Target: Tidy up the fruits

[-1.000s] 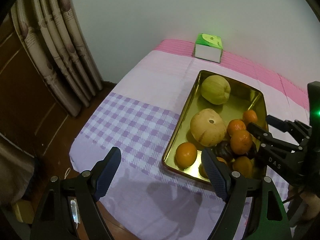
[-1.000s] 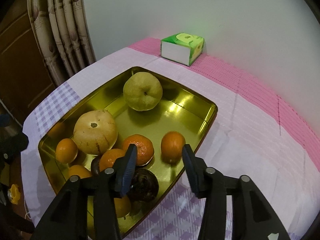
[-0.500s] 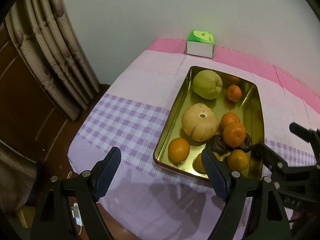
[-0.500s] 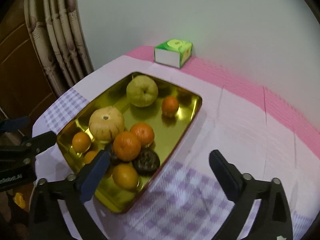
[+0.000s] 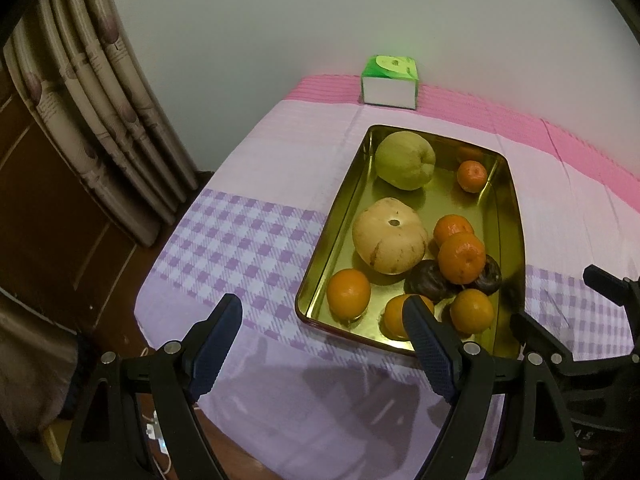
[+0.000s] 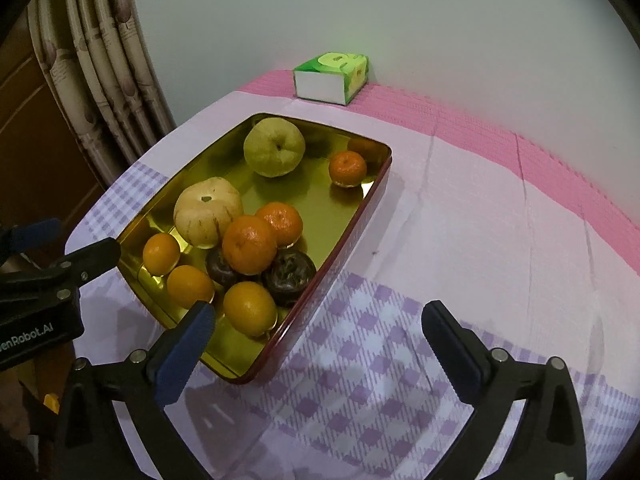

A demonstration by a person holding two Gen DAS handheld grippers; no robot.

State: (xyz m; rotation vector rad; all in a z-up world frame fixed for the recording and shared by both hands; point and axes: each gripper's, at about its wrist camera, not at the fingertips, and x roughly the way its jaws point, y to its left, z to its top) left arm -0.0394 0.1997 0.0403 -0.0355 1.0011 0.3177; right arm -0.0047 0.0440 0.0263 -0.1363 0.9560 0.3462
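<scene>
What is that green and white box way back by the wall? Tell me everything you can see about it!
The green and white box is small and rectangular, and looks like cardboard, maybe a tissue box. Its top is bright green with a pale oval patch; the long side facing us is plain white, and the short end is green with a picture too blurred to make out. It lies flat, looks closed, and sits on the pink strip of the tablecloth close to the wall, beyond the far end of the gold tray. Nothing else touches it.
</scene>
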